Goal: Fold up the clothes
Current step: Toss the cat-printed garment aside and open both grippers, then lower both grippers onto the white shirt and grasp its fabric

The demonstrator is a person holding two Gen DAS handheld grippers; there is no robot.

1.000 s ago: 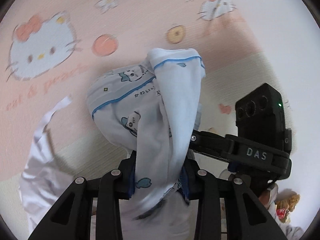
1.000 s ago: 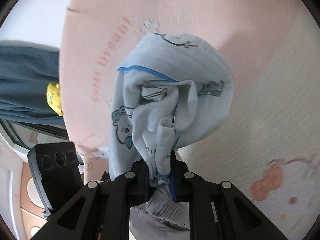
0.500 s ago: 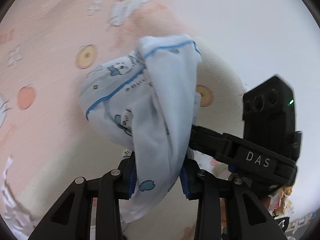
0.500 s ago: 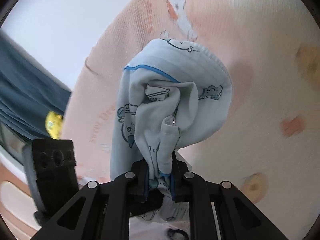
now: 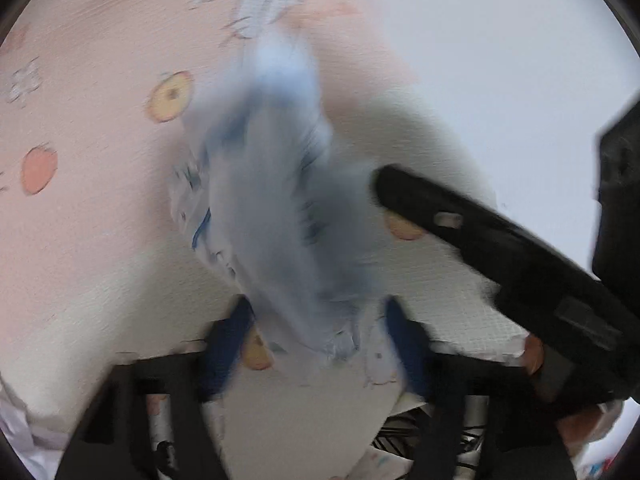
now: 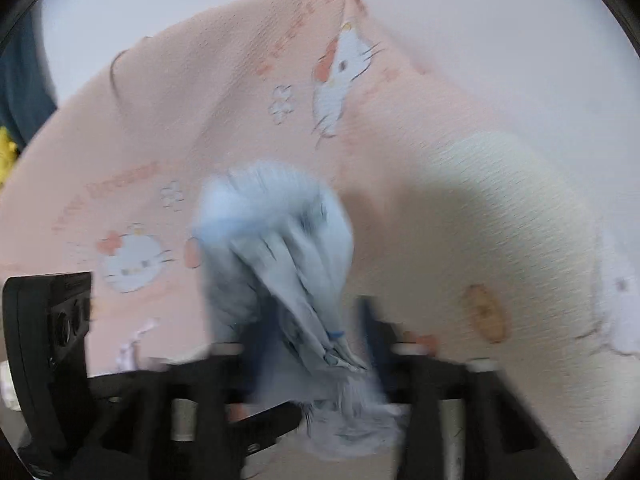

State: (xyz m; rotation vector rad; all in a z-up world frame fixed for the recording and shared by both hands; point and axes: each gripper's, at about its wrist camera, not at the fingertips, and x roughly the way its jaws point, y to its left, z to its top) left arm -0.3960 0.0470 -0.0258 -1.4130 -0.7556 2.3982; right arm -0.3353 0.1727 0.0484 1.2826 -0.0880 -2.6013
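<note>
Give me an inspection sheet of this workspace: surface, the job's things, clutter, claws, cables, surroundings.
Surface: pink cartoon-cat bedsheet with a cream pillow-like bulge.
Job's things: light blue printed garment, motion-blurred, lying between both claws' fingers.
Clutter: white cloth at the left wrist view's lower left edge.
Claws: left claw open, jaws just been opening, garment loose between them; right claw open, jaws just been opening, garment slipping out.
Cables: nothing seen for sure.
Surroundings: white wall; dark blue fabric and something yellow at the left edge.
</note>
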